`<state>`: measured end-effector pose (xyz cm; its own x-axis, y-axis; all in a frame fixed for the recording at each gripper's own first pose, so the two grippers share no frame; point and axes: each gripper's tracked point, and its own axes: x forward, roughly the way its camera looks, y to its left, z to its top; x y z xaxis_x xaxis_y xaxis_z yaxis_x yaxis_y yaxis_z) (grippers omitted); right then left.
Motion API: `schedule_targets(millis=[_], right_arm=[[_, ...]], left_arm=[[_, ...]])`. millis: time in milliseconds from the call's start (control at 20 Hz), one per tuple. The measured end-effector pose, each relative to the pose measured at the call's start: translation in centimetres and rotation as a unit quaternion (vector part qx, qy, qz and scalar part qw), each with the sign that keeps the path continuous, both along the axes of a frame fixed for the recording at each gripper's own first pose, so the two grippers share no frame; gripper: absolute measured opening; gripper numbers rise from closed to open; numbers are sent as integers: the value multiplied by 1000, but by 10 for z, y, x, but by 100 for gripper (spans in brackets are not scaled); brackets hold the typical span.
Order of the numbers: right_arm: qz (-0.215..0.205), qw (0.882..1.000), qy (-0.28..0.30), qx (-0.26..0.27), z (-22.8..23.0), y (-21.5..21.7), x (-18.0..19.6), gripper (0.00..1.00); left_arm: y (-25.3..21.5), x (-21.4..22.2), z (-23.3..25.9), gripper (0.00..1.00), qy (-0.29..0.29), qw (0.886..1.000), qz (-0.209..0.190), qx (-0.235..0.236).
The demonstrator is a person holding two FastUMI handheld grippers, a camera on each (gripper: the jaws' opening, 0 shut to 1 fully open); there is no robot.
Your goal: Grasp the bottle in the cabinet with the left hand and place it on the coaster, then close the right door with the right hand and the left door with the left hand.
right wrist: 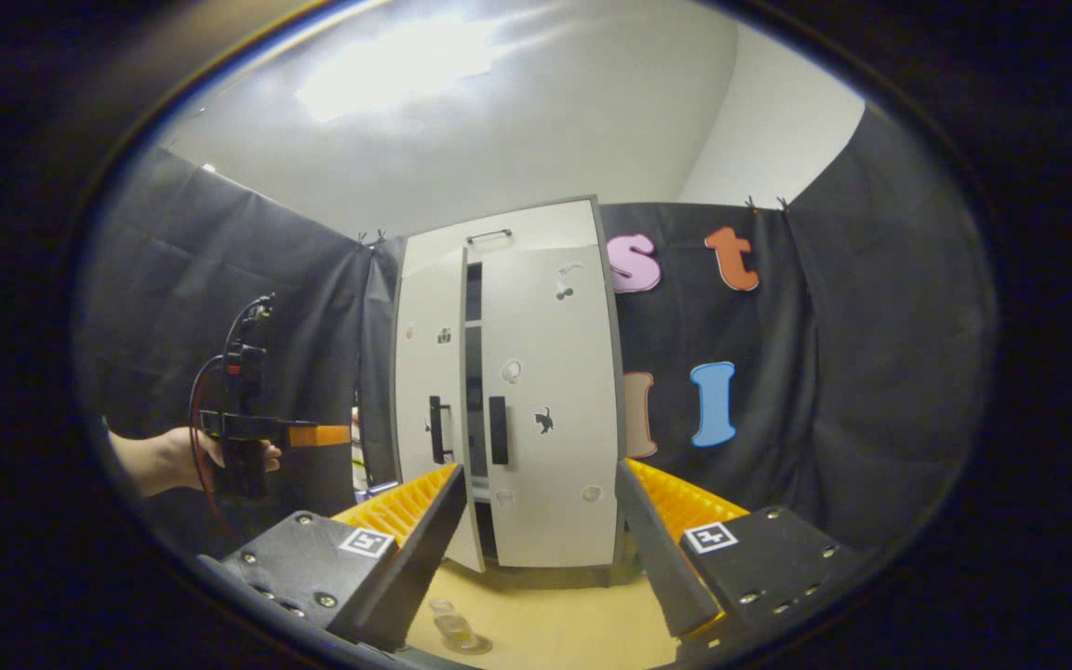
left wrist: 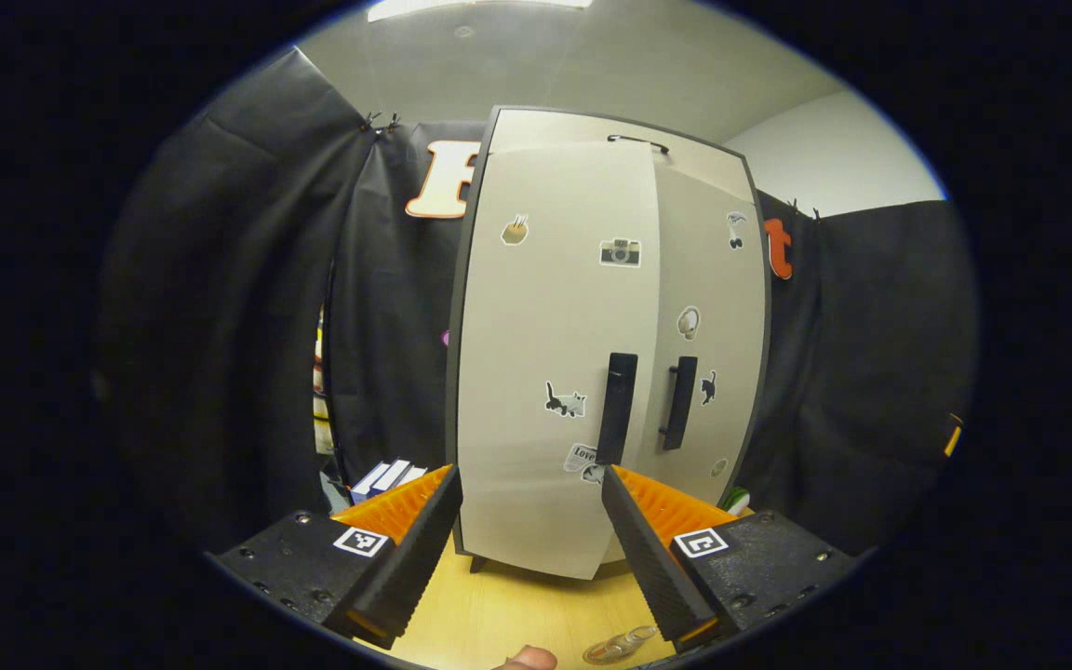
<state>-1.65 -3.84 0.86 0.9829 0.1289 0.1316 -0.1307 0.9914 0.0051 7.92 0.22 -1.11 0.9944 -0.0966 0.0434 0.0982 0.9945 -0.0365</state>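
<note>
Both grippers, left gripper [left wrist: 529,521] and right gripper [right wrist: 536,521], hang spread and empty at frame bottom. Centre frame, the cabinet's right door [right wrist: 550,409] looks closed; the left door [right wrist: 426,409] stays slightly ajar. Bottom edge: bottle [right wrist: 454,631] apparently on its coaster [right wrist: 475,644]. Remaining: left door.
</note>
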Motion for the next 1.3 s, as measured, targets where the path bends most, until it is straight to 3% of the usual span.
schedule_targets(millis=[250, 500, 650, 900, 1300], right_arm=[[2, 1000, -10, 10, 5, 24, -10, 98], [-10, 1000, -14, 17, 8, 33, 7, 98], [-39, 999, -15, 8, 11, 19, 17, 97], [-79, 997, -11, -23, 8, -11, 16, 95], [-126, 992, 15, -10, 4, -34, 14, 98]], left_arm=[[-1, -30, 7, 96, -4, 1000, -5, -8], [6, -31, -9, 92, 3, 1000, -3, 13], [5, -21, -22, 99, 8, 1000, -11, 16], [-16, -3, -35, 96, 3, 998, -57, 18], [-20, 3, -3, 96, -35, 997, -61, 18]])
